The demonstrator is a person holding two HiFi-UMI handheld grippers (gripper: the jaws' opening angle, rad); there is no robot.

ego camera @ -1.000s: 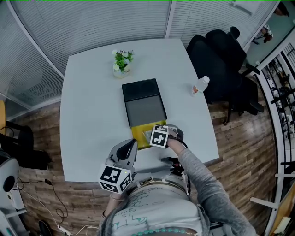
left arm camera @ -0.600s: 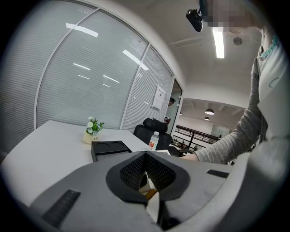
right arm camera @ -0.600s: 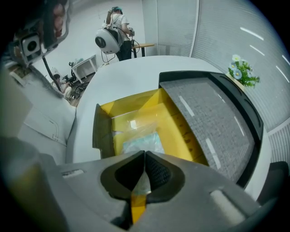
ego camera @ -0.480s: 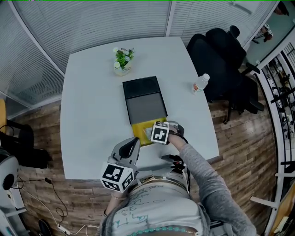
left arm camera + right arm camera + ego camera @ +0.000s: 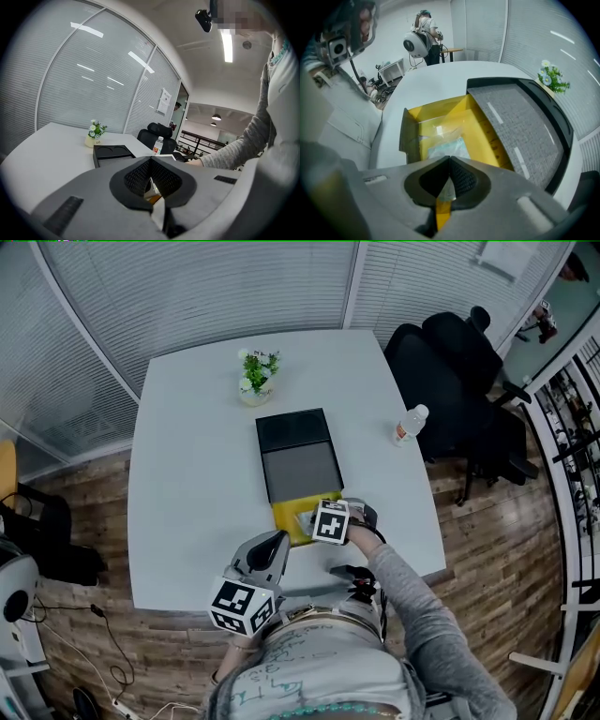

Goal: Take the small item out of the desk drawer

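A black desk organiser [image 5: 298, 460] sits mid-table with its yellow drawer [image 5: 285, 518] pulled out toward me. In the right gripper view the drawer [image 5: 487, 136] holds a small clear packet [image 5: 445, 143] with pale contents. My right gripper [image 5: 450, 160] reaches down into the drawer, and its jaws are shut on the packet's near edge. From the head camera the right gripper [image 5: 317, 521] hangs over the drawer's right side. My left gripper [image 5: 270, 542] is shut on nothing, and hovers near the table's front edge, left of the drawer.
A small flower pot [image 5: 255, 379] stands behind the organiser and a water bottle [image 5: 409, 424] near the table's right edge. A black office chair [image 5: 459, 357] is beyond that edge. Wooden floor surrounds the white table [image 5: 187, 484].
The head view has shifted slightly. The right gripper stays over the open drawer and the left gripper holds its place near the front edge.
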